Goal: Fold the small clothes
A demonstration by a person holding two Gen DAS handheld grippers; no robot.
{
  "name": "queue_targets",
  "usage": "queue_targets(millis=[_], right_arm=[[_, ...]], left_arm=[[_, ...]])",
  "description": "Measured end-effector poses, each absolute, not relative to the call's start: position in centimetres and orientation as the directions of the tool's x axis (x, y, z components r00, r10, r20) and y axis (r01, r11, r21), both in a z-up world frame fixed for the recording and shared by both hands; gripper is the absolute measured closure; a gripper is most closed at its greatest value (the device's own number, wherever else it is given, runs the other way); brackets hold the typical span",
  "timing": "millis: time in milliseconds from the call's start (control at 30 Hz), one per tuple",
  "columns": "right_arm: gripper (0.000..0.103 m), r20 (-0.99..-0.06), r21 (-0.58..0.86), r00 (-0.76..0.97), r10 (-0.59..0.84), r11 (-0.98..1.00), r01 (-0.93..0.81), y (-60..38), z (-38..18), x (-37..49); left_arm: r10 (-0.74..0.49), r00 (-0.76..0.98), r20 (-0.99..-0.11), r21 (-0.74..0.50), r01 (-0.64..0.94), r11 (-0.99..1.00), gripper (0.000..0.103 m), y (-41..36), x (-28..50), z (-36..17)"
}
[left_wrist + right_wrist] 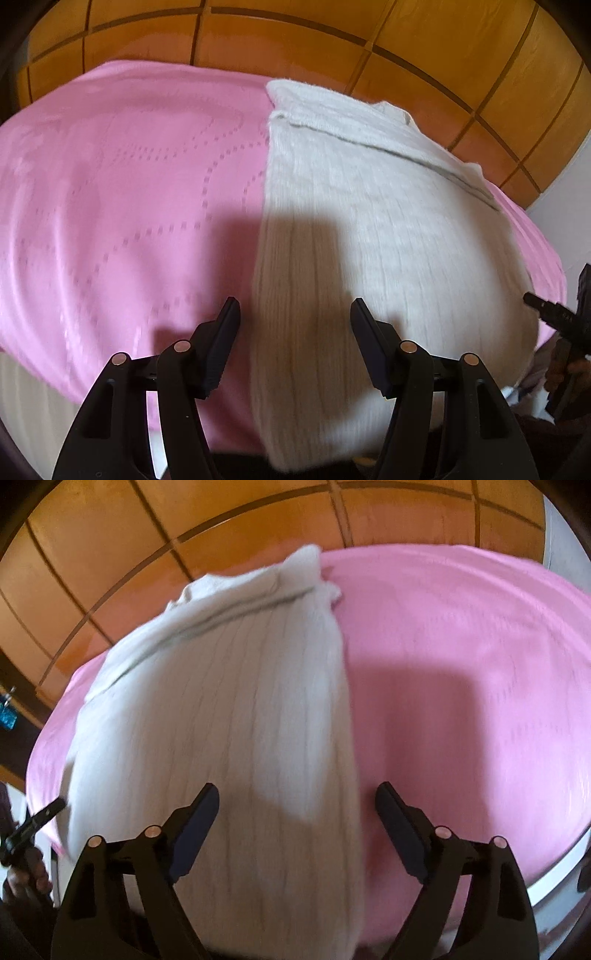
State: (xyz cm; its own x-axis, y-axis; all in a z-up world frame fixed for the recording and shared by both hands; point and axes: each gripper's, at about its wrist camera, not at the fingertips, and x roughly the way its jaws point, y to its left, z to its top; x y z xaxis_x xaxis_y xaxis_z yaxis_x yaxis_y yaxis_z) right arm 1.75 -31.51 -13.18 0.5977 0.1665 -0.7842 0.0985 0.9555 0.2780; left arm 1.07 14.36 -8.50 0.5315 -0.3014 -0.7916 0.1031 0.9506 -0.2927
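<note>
White ribbed garment (369, 229) flat on pink blanket (129, 184)

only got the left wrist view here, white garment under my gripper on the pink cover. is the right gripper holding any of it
Observer: No. The right gripper is open, with nothing between its fingers; it hangs over the right edge of the white garment.
Operator: what's past that right edge
Observer: Bare pink cover, running to its far right side, where a pale wall starts.
Operator: can you see my left gripper from there
Observer: Yes, a tip of the left gripper shows at the garment's left edge, with the hand holding it below. That view does not show its opening.
</note>
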Motion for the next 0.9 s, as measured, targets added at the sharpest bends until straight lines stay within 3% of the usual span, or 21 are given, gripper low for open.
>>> queue_targets(millis=[100,200,233,333,367,400,667,767,900], right_arm=[[0.032,-0.797,0.298,0.568,0.206,0.952,0.074,-30.9,-13.5,-0.6],[0.053,-0.807,0.328,0.538,0.245,0.943,0.062,-30.8,-14.0,-2.4],[0.058,-0.809,0.342,0.526,0.262,0.938,0.060,-30.8,-14.1,-2.7],[0.088,-0.814,0.379,0.487,0.317,0.925,0.032,-30.6,-14.6,-3.1],[0.088,-0.812,0.395,0.477,0.336,0.918,0.025,-30.5,-14.5,-2.9],[0.090,-0.805,0.413,0.476,0.355,0.911,0.020,-30.5,-14.4,-2.8],[0.091,-0.612,0.604,0.607,0.507,0.795,-0.055,-30.8,-9.7,-0.3],[0.091,-0.559,0.657,0.646,0.520,0.753,-0.037,-31.4,-9.2,2.4],[0.091,-0.553,0.669,0.679,0.482,0.743,0.018,-32.1,-9.0,5.3]], left_arm=[[-0.330,0.494,-0.804,-0.313,0.120,0.942,0.043,14.8,-0.1,-8.7],[-0.367,0.458,-0.810,-0.342,0.141,0.929,0.047,15.3,-1.0,-8.9],[-0.387,0.444,-0.808,-0.351,0.164,0.922,0.052,15.1,-1.3,-8.9],[-0.416,0.409,-0.812,-0.355,0.219,0.909,0.080,14.4,-2.2,-9.0],[-0.427,0.401,-0.811,-0.360,0.235,0.903,0.094,14.3,-2.4,-9.1],[-0.435,0.405,-0.804,-0.363,0.244,0.899,0.095,14.3,-2.7,-9.0],[-0.613,0.508,-0.605,-0.610,0.200,0.767,0.096,17.2,-0.6,-5.5],[-0.630,0.528,-0.570,-0.642,0.191,0.742,0.096,16.9,1.4,-4.8],[-0.625,0.542,-0.562,-0.663,0.156,0.732,0.096,16.1,5.5,-4.8]])
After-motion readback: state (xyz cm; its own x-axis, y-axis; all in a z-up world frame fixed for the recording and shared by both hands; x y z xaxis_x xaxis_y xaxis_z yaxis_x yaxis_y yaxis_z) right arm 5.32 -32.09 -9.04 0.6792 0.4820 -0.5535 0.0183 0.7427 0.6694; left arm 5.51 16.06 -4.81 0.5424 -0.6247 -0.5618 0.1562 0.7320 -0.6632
